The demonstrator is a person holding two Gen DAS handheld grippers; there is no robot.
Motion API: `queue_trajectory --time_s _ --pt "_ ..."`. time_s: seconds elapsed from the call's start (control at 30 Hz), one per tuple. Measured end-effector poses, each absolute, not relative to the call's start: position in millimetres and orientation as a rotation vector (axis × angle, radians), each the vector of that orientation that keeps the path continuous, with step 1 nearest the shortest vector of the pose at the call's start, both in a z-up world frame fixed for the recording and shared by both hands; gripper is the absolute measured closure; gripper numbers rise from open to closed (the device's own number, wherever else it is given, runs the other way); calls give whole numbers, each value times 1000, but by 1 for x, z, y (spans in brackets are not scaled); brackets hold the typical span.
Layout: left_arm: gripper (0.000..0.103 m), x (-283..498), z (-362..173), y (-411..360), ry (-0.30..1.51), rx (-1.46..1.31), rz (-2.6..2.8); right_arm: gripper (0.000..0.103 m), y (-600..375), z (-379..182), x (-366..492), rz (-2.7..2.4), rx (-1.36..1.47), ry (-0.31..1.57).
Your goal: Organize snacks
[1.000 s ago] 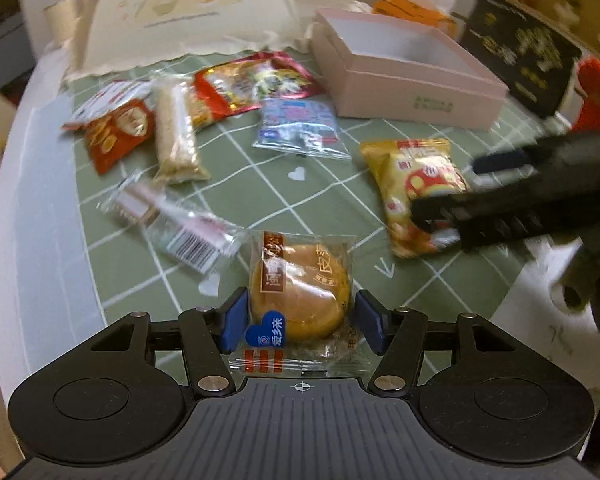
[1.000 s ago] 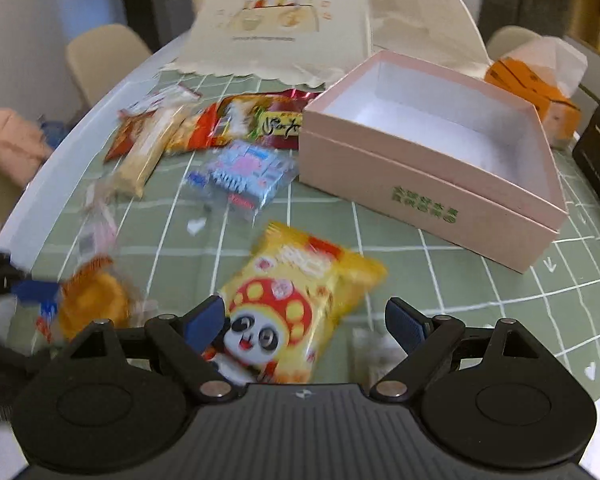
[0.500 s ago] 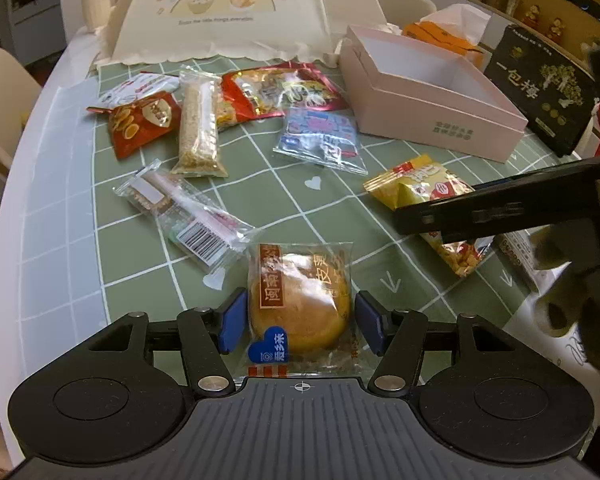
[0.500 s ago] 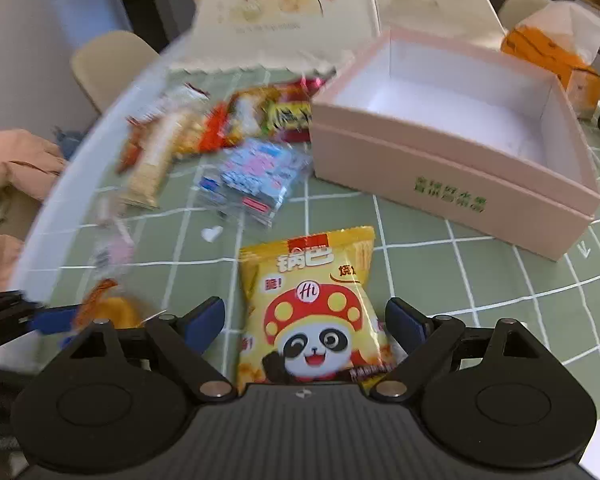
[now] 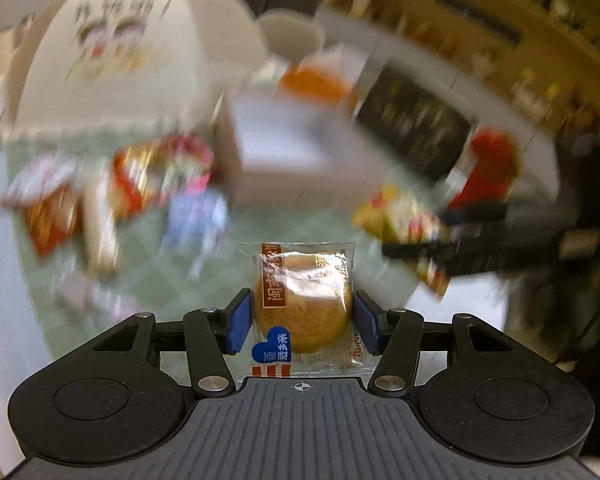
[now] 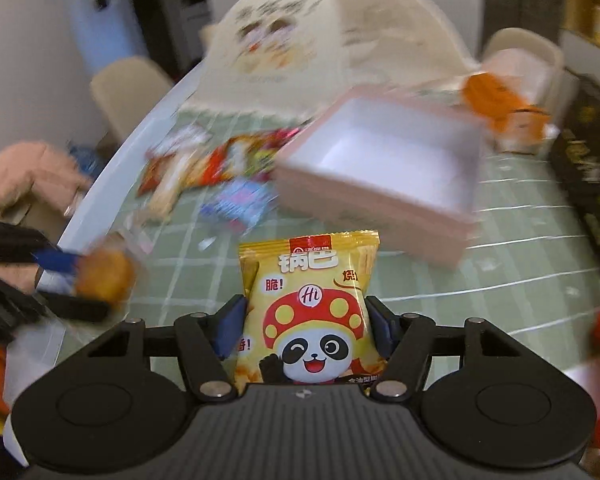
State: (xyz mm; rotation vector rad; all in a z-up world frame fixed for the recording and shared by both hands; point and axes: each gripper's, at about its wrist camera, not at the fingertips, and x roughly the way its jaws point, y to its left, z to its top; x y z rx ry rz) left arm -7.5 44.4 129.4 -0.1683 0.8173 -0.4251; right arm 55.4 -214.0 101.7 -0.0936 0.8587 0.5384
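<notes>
The left hand-held gripper (image 5: 302, 322) is clamped on a round golden pastry in a clear wrapper (image 5: 302, 308), its blue pads (image 5: 239, 320) pressing on the cake from both sides. The pack is lifted clear of the table (image 5: 220, 272), and its long axis runs straight away from the camera: the end with the blue heart label sits nearest the gripper body, and the sealed far edge points toward the pink box (image 5: 296, 152).

The right hand-held gripper (image 6: 306, 330) has just been closing, and it now grips a yellow panda snack bag (image 6: 310, 308) by its lower half. The bag's long axis also points forward along the fingers, with the red-tabbed top edge farthest out and aimed at the pink box (image 6: 380, 184); the printed panda reads upright from the camera. It, too, hangs above the green checked table (image 6: 500, 280).

The box is open, its white inside bare. Beyond and left of it, the other snack packets (image 6: 220, 168) lie blurred in a loose cluster on the table, before a cream cartoon-printed food cover (image 6: 284, 44).
</notes>
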Motion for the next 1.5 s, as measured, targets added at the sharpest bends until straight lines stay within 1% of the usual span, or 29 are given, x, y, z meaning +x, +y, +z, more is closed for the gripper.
queue_trajectory --time_s 0.1,0.2,0.37,0.47,0.57,0.67,0.73,0.8,0.93,1.07,1.27,1.37,1.5 --pt "44 37 154 44 775 -230 -467 39 -236 118 66 459 -51 806" --pt "44 92 159 33 751 -236 -478 39 -255 129 75 392 -9 776" --pt "45 184 141 5 723 -250 -450 39 -270 141 89 336 24 788" --pt "45 204 125 1 720 -274 -421 39 -273 142 90 280 15 772" --pt "45 188 123 17 664 -352 -431 39 -280 144 97 253 66 766" --pt "45 163 119 40 652 -418 -361 39 -276 149 120 270 99 761" --pt "45 139 108 53 683 -454 -304 38 -265 153 146 310 117 742" --pt "45 117 95 60 730 -463 -267 32 -249 155 178 339 103 726" --pt "45 77 82 71 779 -374 -192 31 -222 155 208 306 37 702" --pt "45 44 78 90 764 -237 -65 31 -223 141 191 409 78 730" --pt "45 35 58 144 802 -389 143 31 -219 94 131 431 -51 823" --pt "45 37 51 151 835 -364 188 31 -214 74 109 430 -58 887" --pt "45 46 38 154 887 -395 212 31 -209 58 90 442 -14 944"
